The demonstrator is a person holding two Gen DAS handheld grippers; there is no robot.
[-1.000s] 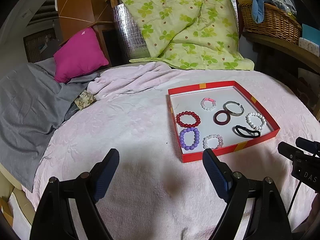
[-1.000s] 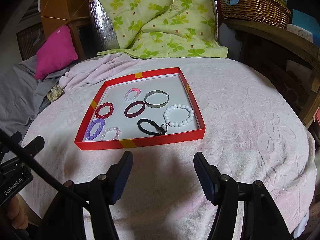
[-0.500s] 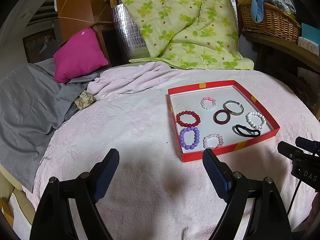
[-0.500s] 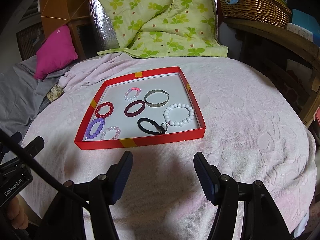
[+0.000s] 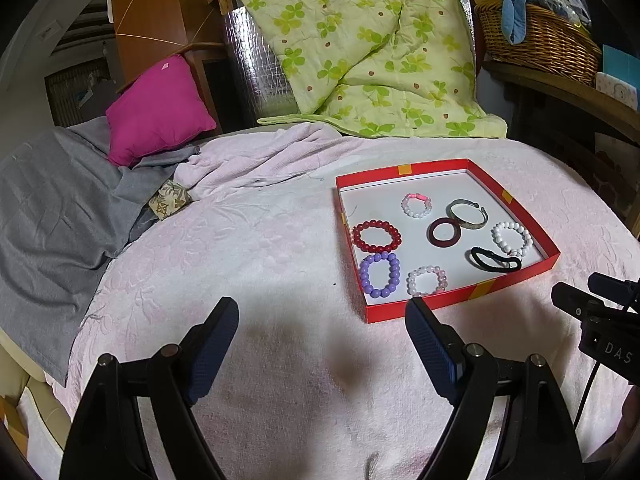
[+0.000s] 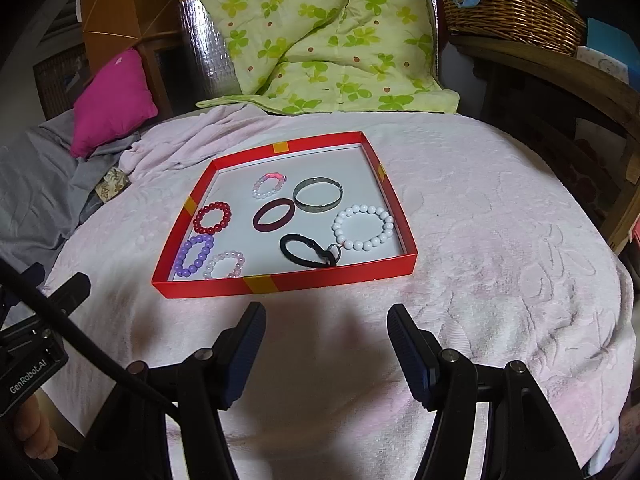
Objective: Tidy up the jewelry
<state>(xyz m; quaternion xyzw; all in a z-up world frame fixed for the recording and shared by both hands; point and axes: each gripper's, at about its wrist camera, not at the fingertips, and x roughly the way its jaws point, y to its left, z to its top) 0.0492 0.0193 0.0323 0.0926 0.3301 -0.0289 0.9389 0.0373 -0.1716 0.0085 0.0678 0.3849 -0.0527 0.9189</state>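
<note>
"GenRobot.AI" marks the left hand-held gripper (image 6: pixel 30 376) (both released, empty), tray (image 6: pixel 320 278) ahead.

Tray (image 6: pixel 288 282) on the bed (image 6: pixel 480 240), ahead of both tongs. In it: 7 bracelets and 1 hair tie (image 6: pixel 306 256) at the near edge. Quilt (image 6: pixel 320 40) behind; cushion (image 6: pixel 112 104) far left; basket (image 6: pixel 508 4) far right.

In the right wrist view, the near wall of the shallow red cardboard tray (image 6: pixel 328 278) hides the lower edges of the purple bead bracelet (image 6: pixel 195 255) and the pale pink bead bracelet (image 6: pixel 225 265). The woven wicker basket (image 6: pixel 508 4) at upper right is cut off by the frame's top edge, its contents too jumbled to identify. At lower left, a hand (image 6: pixel 34 432) is mostly out of frame.
</note>
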